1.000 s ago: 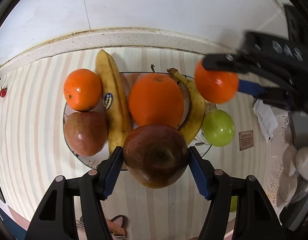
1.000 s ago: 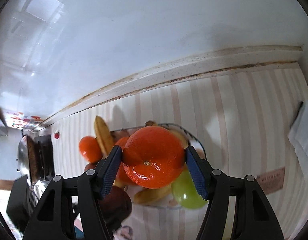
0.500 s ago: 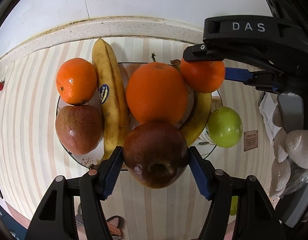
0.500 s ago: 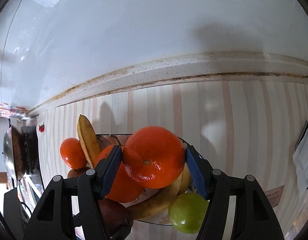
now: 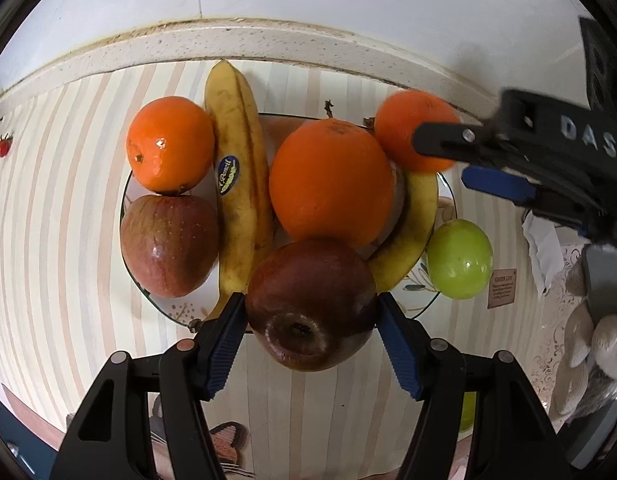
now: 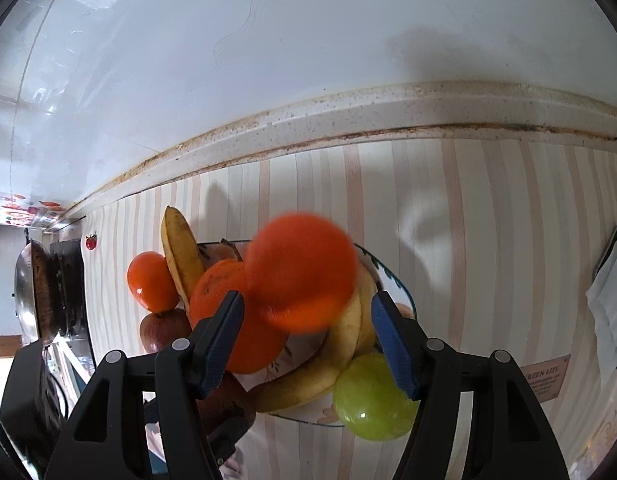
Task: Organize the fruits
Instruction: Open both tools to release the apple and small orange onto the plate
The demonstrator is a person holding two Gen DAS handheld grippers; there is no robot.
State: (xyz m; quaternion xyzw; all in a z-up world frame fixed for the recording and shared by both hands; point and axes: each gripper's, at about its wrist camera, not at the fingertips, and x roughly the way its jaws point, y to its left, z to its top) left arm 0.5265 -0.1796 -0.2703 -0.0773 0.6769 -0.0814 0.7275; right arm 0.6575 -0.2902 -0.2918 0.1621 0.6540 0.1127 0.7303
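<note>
My left gripper (image 5: 309, 304) is shut on a dark red apple (image 5: 308, 280), held over the near rim of the patterned plate (image 5: 168, 312). On the plate lie a large orange (image 5: 330, 180), a mandarin (image 5: 170, 144), a red apple (image 5: 168, 244) and two bananas (image 5: 238, 184). In the right wrist view a blurred mandarin (image 6: 300, 272) sits just past the tips of my right gripper (image 6: 307, 312), with a gap to each blue pad; the jaws stand open. It hangs above the plate's far right side (image 5: 416, 132).
A green apple (image 5: 459, 265) rests against the plate's right rim. A raised counter ledge (image 5: 268, 44) and white wall run behind. White paper (image 5: 542, 248) lies to the right. A pan (image 6: 32, 292) sits far left in the right wrist view.
The mandarin has left the right gripper's pads and now sits blurred, beyond the fingertips, over the plate. The left gripper keeps the dark apple and has barely moved.
</note>
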